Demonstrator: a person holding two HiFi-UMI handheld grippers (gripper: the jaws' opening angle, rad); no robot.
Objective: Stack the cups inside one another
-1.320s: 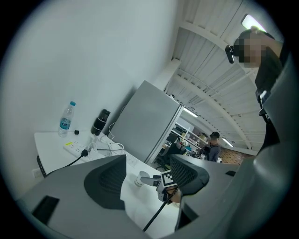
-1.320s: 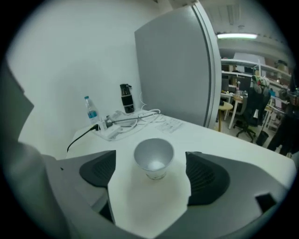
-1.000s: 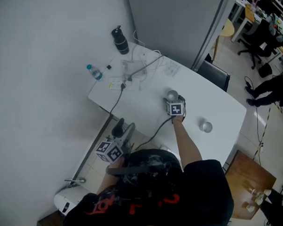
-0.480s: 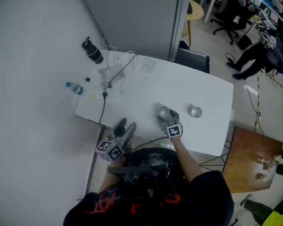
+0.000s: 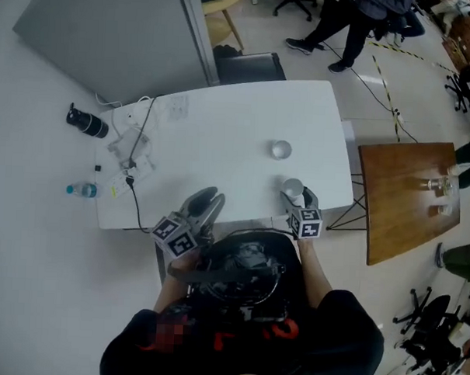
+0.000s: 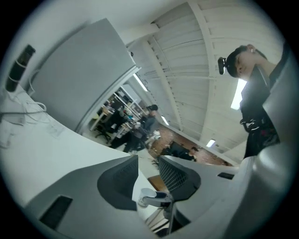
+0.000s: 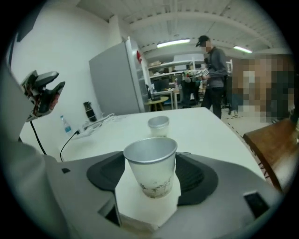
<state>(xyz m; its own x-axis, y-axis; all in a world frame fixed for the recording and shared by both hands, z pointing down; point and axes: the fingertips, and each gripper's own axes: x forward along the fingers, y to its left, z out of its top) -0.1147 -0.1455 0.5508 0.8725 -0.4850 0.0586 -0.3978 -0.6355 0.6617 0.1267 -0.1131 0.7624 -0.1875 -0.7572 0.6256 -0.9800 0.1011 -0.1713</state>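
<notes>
We wear a black short-sleeved top (image 5: pixel 334 327) with red print (image 5: pixel 282 330) on the front, under a black rig (image 5: pixel 243 265). The left gripper (image 5: pixel 206 199) and right gripper (image 5: pixel 297 195) are grey. Each carries a cube (image 5: pixel 174 236) of black-and-white square markers, and their jaws have dark ribbed pads (image 6: pixel 175 175).

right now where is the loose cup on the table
In the head view the loose cup stands on the right half of the white table, just beyond the right gripper, which holds the other cup.
</notes>
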